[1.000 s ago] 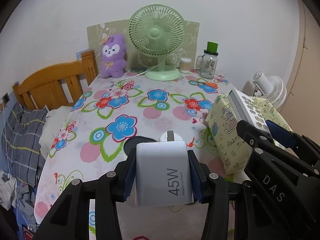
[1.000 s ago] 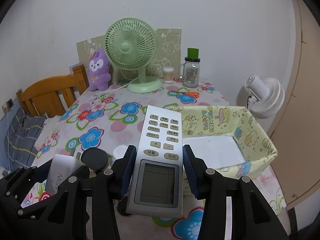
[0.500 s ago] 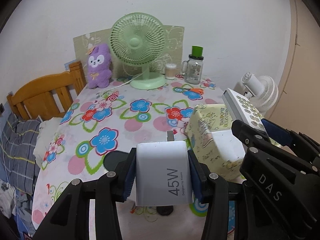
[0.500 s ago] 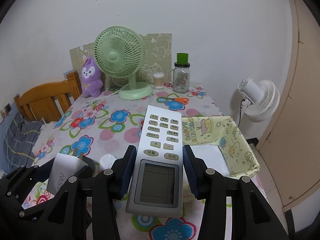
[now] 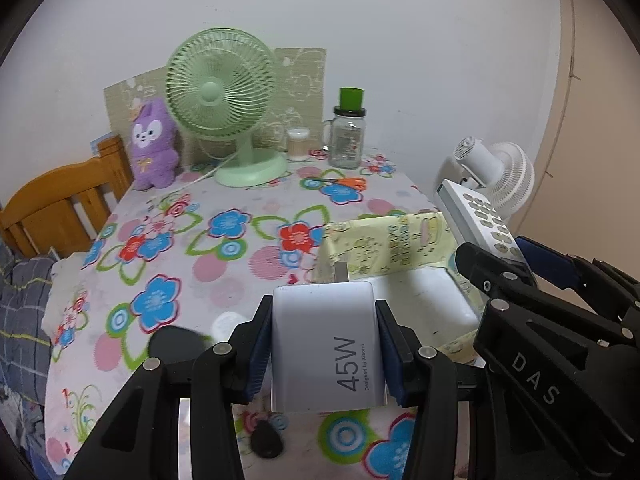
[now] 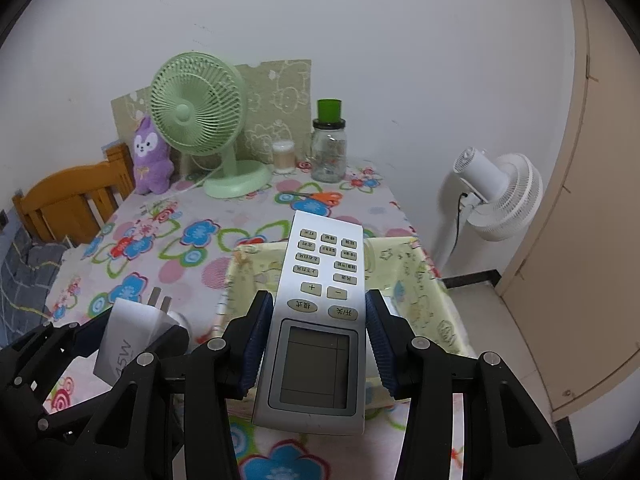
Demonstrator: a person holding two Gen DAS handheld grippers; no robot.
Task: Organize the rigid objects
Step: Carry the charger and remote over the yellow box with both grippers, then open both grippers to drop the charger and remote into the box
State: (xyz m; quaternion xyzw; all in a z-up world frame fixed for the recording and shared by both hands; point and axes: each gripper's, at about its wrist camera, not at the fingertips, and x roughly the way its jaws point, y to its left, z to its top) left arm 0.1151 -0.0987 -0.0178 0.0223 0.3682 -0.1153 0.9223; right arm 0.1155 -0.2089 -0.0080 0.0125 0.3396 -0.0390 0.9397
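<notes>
In the left wrist view the left gripper point(image 5: 325, 350) is clamped on a white charger point(image 5: 326, 344), its blue pads pressed to both flat sides and the plug prongs pointing forward, away from the camera. It hangs above the flowered bench point(image 5: 208, 236), just short of the near left corner of the yellow paper box point(image 5: 384, 240), whose white floor opens ahead and to the right of the charger. The right gripper point(image 5: 516, 264) shows at the right edge, already over the box. In the right wrist view the right gripper point(image 6: 316, 332) is clamped on a silver remote control point(image 6: 320, 312) at its screen end, pads on the two long edges; the remote's long axis runs straight ahead along the fingers, its button end reaching out over the box point(image 6: 436, 320), which lies directly below and in front. The charger point(image 6: 128, 336) in the left gripper point(image 6: 136, 344) sits to the left, outside the box wall. The right hand looks the nearer to a drop: the remote mostly needs lowering, while the charger has yet to cross rightward over the rim
</notes>
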